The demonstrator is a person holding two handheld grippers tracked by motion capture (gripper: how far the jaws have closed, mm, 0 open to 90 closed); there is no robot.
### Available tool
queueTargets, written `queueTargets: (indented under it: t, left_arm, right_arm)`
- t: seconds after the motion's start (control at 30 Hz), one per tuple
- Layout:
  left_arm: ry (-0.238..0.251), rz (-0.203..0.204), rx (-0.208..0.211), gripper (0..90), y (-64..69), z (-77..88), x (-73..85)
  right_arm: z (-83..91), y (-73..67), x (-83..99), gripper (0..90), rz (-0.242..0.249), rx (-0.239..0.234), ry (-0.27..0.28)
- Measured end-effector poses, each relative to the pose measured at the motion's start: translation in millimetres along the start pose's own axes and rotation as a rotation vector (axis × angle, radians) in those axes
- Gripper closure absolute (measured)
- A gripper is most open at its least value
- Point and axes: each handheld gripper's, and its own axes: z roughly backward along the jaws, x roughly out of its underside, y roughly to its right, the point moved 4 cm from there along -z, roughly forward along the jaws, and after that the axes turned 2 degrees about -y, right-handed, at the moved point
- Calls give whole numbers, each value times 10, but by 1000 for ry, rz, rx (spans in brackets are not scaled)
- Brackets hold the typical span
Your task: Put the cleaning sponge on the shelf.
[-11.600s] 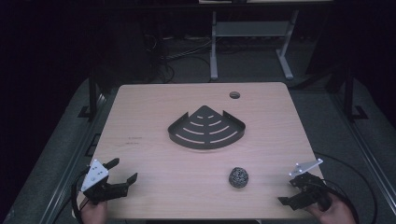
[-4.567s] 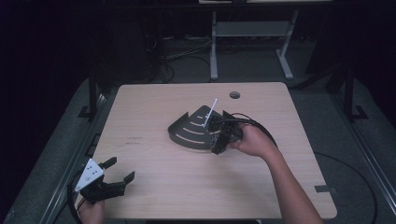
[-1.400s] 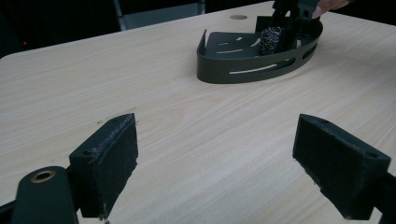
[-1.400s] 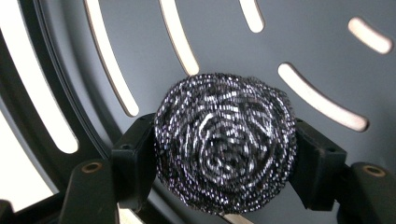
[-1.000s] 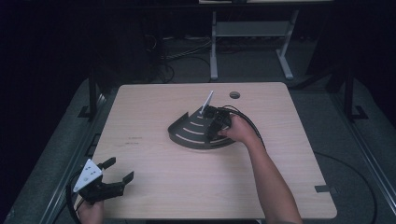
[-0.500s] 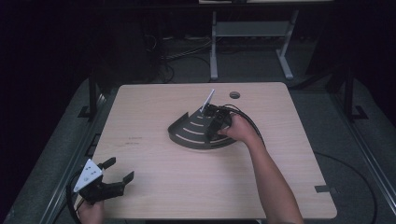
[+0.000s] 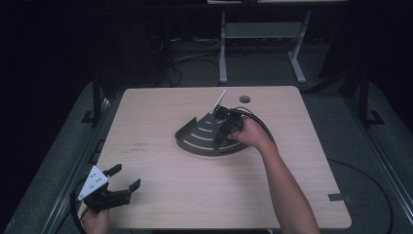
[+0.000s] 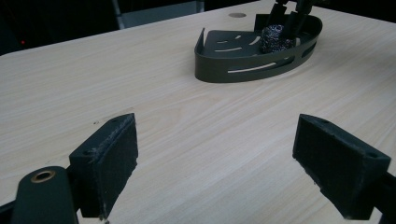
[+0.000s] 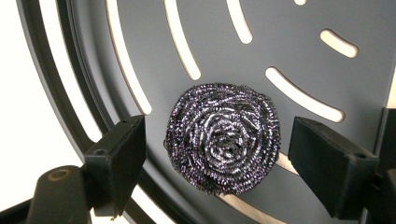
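A dark grey slotted corner basket [image 7: 195, 139] sits mid-table. A steel wool scourer [image 9: 224, 137] lies on its floor, also seen from afar as a scourer [image 8: 275, 37] inside the basket [image 8: 233, 70]. My right gripper [image 7: 225, 127] points down into the basket. Its jaws have just been opening and now stand on either side of the scourer with a small gap at each pad [image 9: 123, 158]. My left gripper [image 7: 126, 175] rests open at the table's front left corner with nothing between its pads [image 8: 109, 154].
A round cable hole [image 7: 245, 99] lies in the table behind the basket. A strip of tape [image 7: 339, 197] sits near the front right edge. A metal stand [image 7: 263, 34] and cables are on the floor beyond the table.
The scourer that earlier lay on the table near the front right now lies in the basket, with the right hand over it. In the last second both hands have hardly shifted.
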Motion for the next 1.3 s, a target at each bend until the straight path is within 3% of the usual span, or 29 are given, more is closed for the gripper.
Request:
queueTargets:
  t: [0.4, 0.87, 1.3]
  left_arm:
    - [-4, -4, 2, 135, 10, -9, 0]
    - [0, -3, 3, 135, 12, 4, 0]
    - [-1, -5, 3, 135, 17, 1, -3]
  right_arm:
    - [244, -50, 42, 182, 11, 0, 64]
    - [460, -140, 163, 179, 33, 8, 81]
    - [519, -243, 341, 177, 49, -4, 83]
